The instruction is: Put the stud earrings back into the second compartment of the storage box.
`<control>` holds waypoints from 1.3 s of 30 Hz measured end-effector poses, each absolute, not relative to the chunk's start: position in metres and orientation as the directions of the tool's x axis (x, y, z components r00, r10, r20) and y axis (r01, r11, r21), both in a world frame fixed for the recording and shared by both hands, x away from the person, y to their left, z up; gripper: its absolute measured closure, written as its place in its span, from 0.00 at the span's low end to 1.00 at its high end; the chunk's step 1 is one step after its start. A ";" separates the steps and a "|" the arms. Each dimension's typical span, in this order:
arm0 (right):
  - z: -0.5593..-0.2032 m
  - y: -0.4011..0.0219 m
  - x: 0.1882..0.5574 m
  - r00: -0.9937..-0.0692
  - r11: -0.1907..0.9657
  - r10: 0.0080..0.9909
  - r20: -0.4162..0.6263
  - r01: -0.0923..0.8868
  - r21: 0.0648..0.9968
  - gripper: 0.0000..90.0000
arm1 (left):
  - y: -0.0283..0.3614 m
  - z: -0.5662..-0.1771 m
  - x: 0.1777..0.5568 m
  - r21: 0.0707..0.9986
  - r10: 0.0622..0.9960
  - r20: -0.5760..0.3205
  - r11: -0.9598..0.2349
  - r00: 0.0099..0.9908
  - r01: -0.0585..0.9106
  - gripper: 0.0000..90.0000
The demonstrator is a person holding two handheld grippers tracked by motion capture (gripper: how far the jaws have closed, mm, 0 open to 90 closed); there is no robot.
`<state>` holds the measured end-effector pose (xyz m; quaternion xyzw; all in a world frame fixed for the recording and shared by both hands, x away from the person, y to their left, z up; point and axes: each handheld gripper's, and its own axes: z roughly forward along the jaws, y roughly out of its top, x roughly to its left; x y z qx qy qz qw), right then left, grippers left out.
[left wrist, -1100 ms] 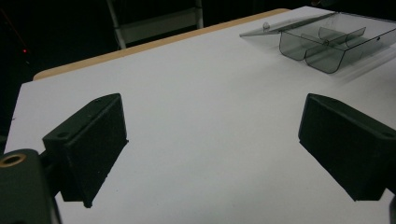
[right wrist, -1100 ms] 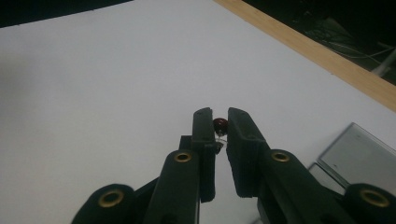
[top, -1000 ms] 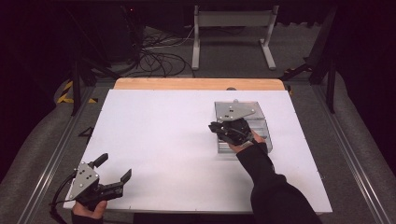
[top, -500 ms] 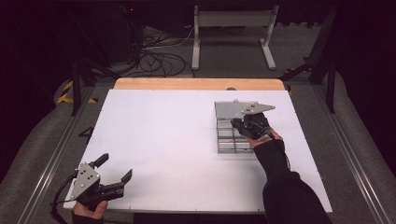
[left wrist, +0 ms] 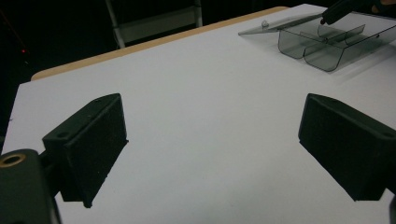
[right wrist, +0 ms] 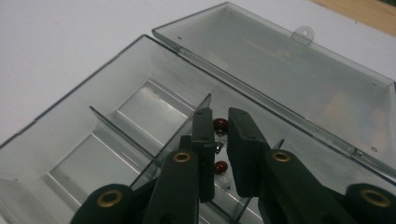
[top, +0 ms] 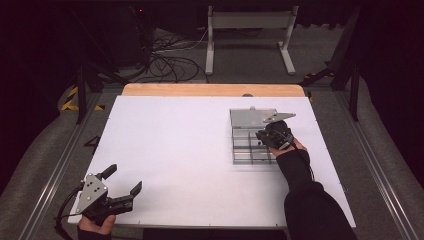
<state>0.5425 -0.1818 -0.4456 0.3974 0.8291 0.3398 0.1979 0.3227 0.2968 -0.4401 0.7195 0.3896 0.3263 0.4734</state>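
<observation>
1. High view: a white table [top: 190, 150] with a wooden far edge carries a clear plastic box [top: 250, 145] on its right half. The box's lid [top: 250, 117] is folded back flat on the far side, and its tray is split by dividers into compartments.
2. High view: the right hand-held gripper [top: 261, 136] sits over the right part of the tray, held by a hand in a dark sleeve that reaches in from the near right. A grey plate on top of it points toward the far side.
3. High view: the left hand-held gripper [top: 122, 181] rests at the near left corner of the table, well apart from the box, with its jaws spread wide.
4. Left gripper view: two black jaws stand far apart over bare white table [left wrist: 201, 121], nothing between them. The box [left wrist: 322, 39] lies at the far right, lid open, with the tip of the right hand-held gripper [left wrist: 327, 17] dipping in over its rim.
5. Right gripper view: the right hand-held gripper [right wrist: 223, 122] has its jaws drawn nearly together, a thin gap left, down inside a compartment of the box [right wrist: 116, 107]. Small dark red beads [right wrist: 220, 125] on a thin metal piece lie in line with that gap; whether the pads pinch them cannot be told. The lid [right wrist: 289, 79] lies open beyond.
</observation>
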 end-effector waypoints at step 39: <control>-0.432 -0.227 0.440 -0.722 0.329 0.691 0.027 0.348 0.878 0.13 | 0.292 -0.442 0.323 0.932 0.865 0.103 -0.256 0.491 0.255 0.09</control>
